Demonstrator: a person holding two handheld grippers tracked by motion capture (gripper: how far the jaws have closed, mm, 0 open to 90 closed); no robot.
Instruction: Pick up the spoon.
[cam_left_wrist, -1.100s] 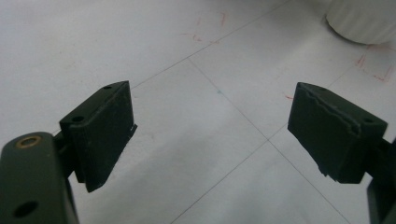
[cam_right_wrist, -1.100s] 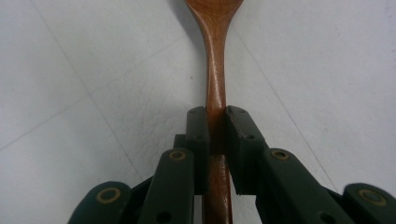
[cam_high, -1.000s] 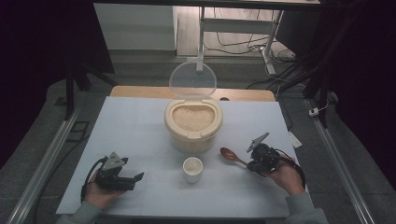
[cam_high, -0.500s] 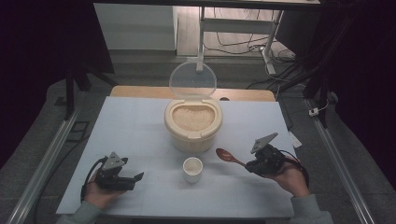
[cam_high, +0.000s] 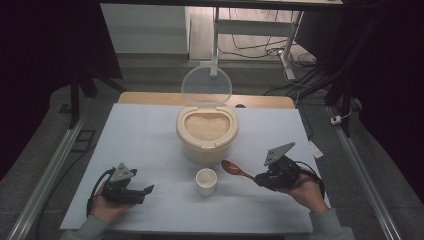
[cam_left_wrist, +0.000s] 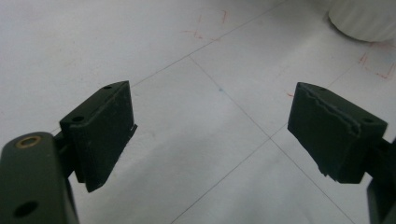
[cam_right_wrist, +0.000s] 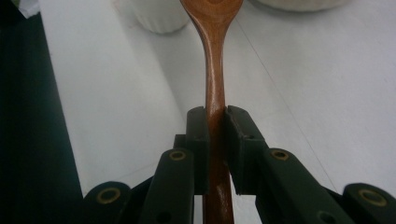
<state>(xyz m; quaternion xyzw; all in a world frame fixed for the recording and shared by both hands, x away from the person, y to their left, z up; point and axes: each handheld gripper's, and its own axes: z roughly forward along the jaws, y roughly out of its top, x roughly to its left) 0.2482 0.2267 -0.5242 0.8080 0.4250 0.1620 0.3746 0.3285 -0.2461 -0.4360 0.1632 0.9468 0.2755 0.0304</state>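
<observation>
since the earlier frame the right gripper (cam_high: 264, 179) has lifted the wooden spoon (cam_high: 235, 168) slightly, its bowl perhaps just off the desk (cam_high: 150, 130). the spoon sits centre right, beside the cup (cam_high: 206, 181), handle pinched between the jaws. the left gripper (cam_high: 145, 192), lower left, is spread, holding nothing.

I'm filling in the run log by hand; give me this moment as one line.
right gripper: shut on wooden spoon handle, bowl toward rice container | left gripper: open, idle | small cup: empty
</observation>
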